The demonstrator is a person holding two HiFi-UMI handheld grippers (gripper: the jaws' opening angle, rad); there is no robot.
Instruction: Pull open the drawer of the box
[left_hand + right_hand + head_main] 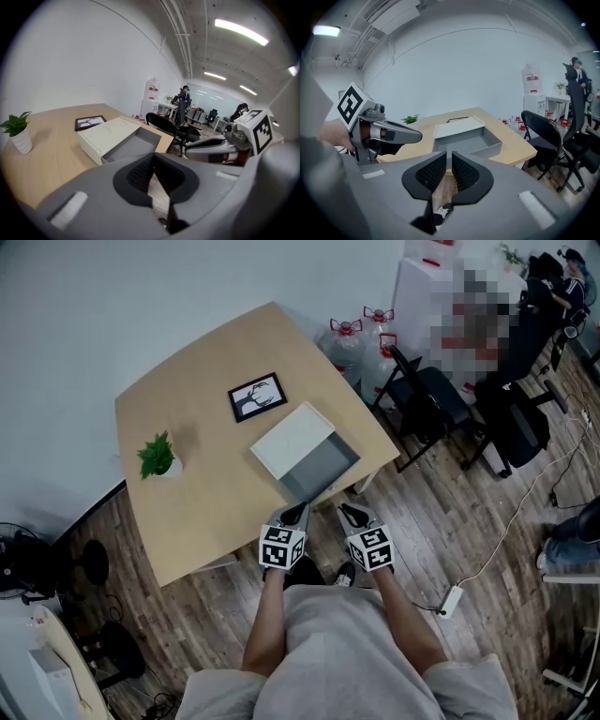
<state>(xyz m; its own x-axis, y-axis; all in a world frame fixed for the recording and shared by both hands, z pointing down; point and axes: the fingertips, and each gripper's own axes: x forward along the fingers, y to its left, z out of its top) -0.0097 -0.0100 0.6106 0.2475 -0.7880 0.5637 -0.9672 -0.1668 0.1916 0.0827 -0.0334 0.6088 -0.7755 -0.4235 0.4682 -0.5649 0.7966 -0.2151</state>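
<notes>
A white box lies on the wooden table, near its front corner. Its grey drawer stands pulled out toward me and looks empty. My left gripper and right gripper hang side by side just off the table edge in front of the drawer, touching nothing. Both are shut with nothing between the jaws. In the left gripper view the box and open drawer lie ahead of the shut left gripper. From the right gripper, the drawer is straight ahead.
A small potted plant and a black picture frame stand on the table behind the box. Black office chairs and water bottles are to the right of the table. A power strip lies on the wood floor.
</notes>
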